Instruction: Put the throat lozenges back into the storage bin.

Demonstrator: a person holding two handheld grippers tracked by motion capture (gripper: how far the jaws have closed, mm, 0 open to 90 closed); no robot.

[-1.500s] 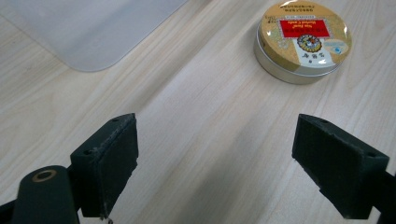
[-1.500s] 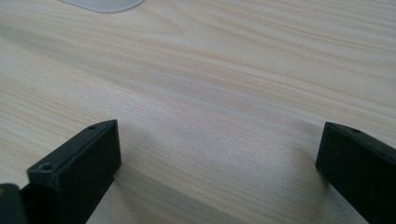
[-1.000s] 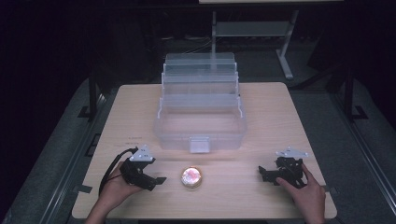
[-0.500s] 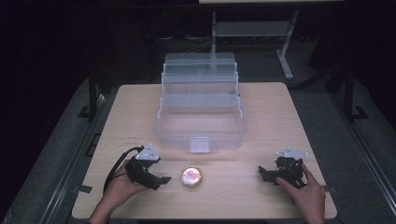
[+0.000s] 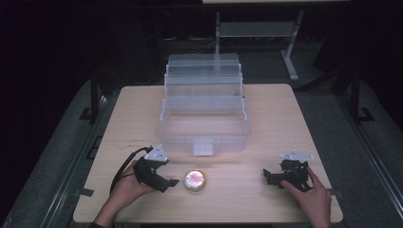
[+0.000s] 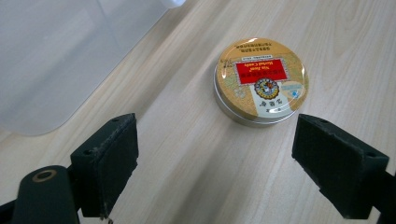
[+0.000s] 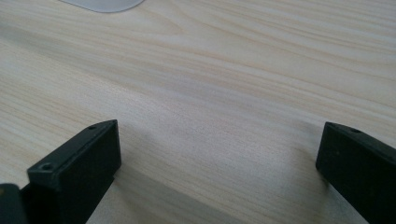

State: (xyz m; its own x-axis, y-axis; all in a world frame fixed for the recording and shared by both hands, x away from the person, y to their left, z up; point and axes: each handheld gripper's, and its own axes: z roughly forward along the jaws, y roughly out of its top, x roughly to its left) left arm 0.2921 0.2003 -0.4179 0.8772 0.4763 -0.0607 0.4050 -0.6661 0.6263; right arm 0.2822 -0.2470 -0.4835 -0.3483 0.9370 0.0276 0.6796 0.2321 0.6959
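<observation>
A small round tin [image 5: 195, 180] with a gold lid and a red label [image 6: 260, 80] lies on the wooden table [image 5: 266, 118], in front of a clear plastic tiered box [image 5: 204, 114]. My left gripper [image 5: 172, 182] sits just left of the tin, held by a hand, jaws open and pointing at it; the tin lies a little beyond the pads [image 6: 109, 163]. My right gripper [image 5: 267, 176] rests near the table's front right, open, with bare wood between its pads [image 7: 81, 163].
The clear box stands open in stepped tiers with a latch [image 5: 203, 147] at its front. A corner of it shows in the left gripper view [image 6: 56, 60]. A metal stand [image 5: 290, 52] stands on the dark floor behind the table.
My left gripper has crept rightward toward the tin. The right gripper and the tin have stayed put.
</observation>
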